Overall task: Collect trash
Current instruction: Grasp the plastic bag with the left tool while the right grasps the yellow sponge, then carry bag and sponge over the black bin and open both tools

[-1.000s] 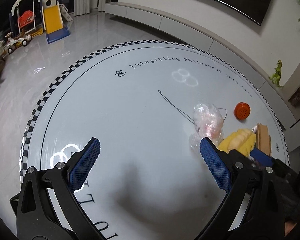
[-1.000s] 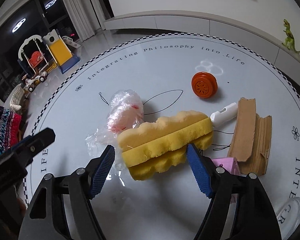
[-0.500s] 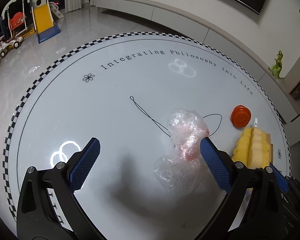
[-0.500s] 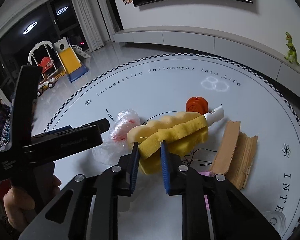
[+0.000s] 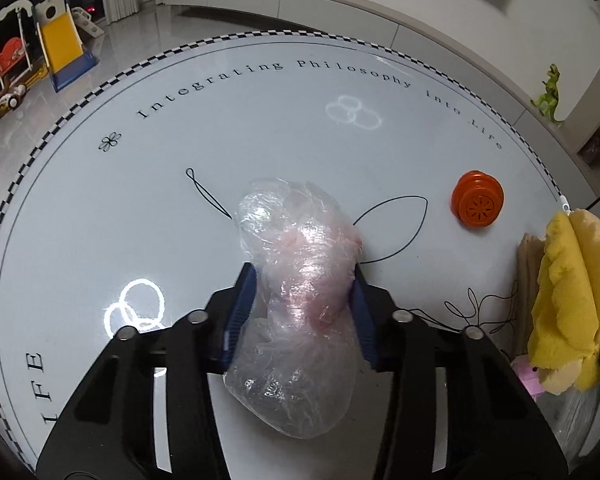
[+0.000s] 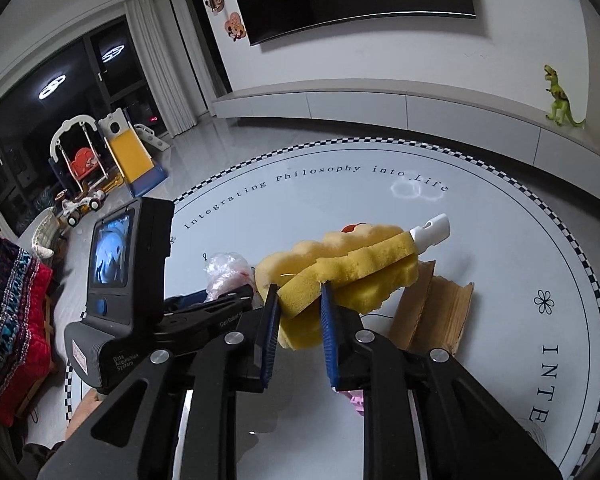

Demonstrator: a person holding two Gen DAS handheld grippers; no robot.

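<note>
My left gripper (image 5: 303, 280) is shut on a crumpled clear plastic bag (image 5: 300, 280) with pink inside, on the round white table (image 5: 180, 140). My right gripper (image 6: 298, 296) is shut on a yellow sponge (image 6: 340, 268) and holds it lifted above the table; the sponge also shows at the right edge of the left wrist view (image 5: 572, 292). The plastic bag (image 6: 224, 272) shows left of the sponge in the right wrist view, beside the left gripper's body (image 6: 128, 292).
An orange round cap (image 5: 478, 204) lies right of the bag. Torn cardboard pieces (image 6: 440, 312) lie under the sponge, with a white plastic piece (image 6: 432, 230) behind it and a pink item (image 5: 530, 376) nearby. A green toy dinosaur (image 6: 560, 98) stands on the far ledge.
My left gripper moved right onto the plastic bag and shut on it. My right gripper, shut on the sponge half a second ago, has lifted it higher off the table.
</note>
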